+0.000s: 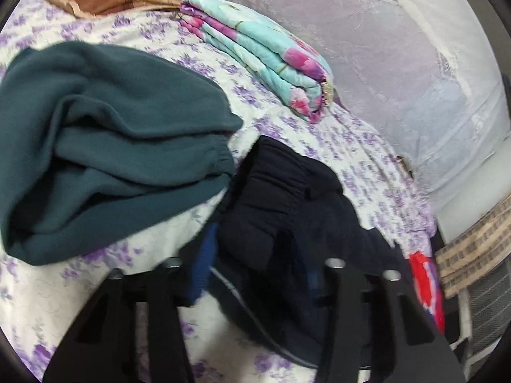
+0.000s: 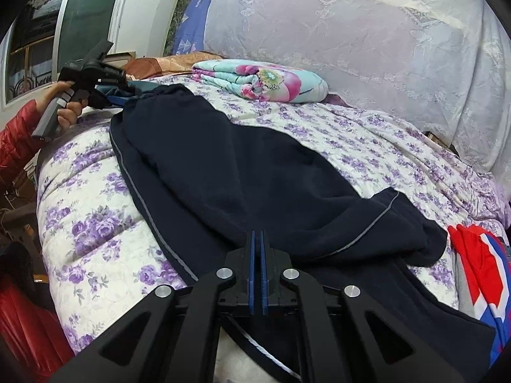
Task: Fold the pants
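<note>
The dark navy fleece pants with a thin grey side stripe [image 2: 242, 172] lie stretched across the bed with the white quilt printed in purple flowers [image 2: 95, 223], and every place here is taken from them. At their far left end, where the gathered elastic waistband [image 1: 271, 191] sits, the left hand-held gripper [image 1: 249, 255] is partly open with the bunched waistband cloth between its blue pads; whether the pads actually press on it cannot be made out. Just left of that end rests a folded teal fleece garment [image 1: 105, 146]. Beyond the pants' middle, well apart, lies a folded turquoise blanket with pink flowers [image 2: 262, 79]. At the near right end, the right hand-held gripper [image 2: 257, 255] has its pads drawn together over the dark fabric, apparently pinching the leg end. Right of that end lies a red, white and blue garment [image 2: 479, 274]. The pants' long axis runs from the waistband at far left to the leg ends at near right. To fold well, both ends likely want pulling taut and level, so the legs stack with stripes aligned before one end is carried over to the other.
</note>
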{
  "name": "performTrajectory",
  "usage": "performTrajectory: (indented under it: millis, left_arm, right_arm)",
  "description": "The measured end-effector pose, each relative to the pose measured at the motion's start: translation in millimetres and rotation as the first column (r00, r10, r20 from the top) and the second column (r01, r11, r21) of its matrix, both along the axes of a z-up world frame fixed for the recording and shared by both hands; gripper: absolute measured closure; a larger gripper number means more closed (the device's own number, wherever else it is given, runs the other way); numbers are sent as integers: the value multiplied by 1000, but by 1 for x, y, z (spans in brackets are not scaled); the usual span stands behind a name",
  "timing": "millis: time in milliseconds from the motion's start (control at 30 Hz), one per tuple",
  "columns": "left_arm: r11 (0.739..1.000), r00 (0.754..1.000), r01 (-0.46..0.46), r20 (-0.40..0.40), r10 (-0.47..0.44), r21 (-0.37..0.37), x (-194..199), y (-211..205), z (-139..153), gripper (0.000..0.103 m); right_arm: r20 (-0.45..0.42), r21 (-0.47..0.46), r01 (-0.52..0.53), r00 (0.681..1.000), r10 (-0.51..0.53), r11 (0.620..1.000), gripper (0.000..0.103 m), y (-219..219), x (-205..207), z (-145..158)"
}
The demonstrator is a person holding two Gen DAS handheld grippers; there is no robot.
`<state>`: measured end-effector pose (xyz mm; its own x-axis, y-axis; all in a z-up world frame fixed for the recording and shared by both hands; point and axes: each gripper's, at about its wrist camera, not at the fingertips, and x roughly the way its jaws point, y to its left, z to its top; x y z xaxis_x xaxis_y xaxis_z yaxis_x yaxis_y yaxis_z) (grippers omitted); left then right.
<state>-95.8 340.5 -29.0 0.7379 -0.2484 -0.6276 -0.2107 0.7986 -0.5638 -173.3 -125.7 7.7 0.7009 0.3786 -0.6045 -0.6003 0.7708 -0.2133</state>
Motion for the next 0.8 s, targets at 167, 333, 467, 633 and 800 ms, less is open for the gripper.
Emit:
performTrajectory:
  millis: [167, 333, 467, 633, 800]
  left_arm:
    - [996, 999, 5, 49, 0, -88, -12, 16, 7, 85]
    - [999, 999, 24, 31, -22, -41, -13, 12, 11, 86]
    - [998, 999, 19, 39, -17, -53, -13, 13, 9, 86]
    - [997, 999, 33, 40, -31, -64, -11, 16, 14, 87]
    - [999, 999, 31, 20, -30, -33, -8, 12, 12, 87]
  right_arm:
    - [35, 2, -2, 999, 2, 1000, 101, -5, -12, 17]
    - [31, -4, -2, 1000, 3, 1000, 101, -9, -19, 20]
    - [9, 0, 0, 1000, 0, 1000, 101, -11, -19, 14]
    - [25, -48, -49, 998, 50, 998, 71, -9, -24, 13]
    - [71, -178, -100, 991, 114, 979, 65, 18, -19, -4]
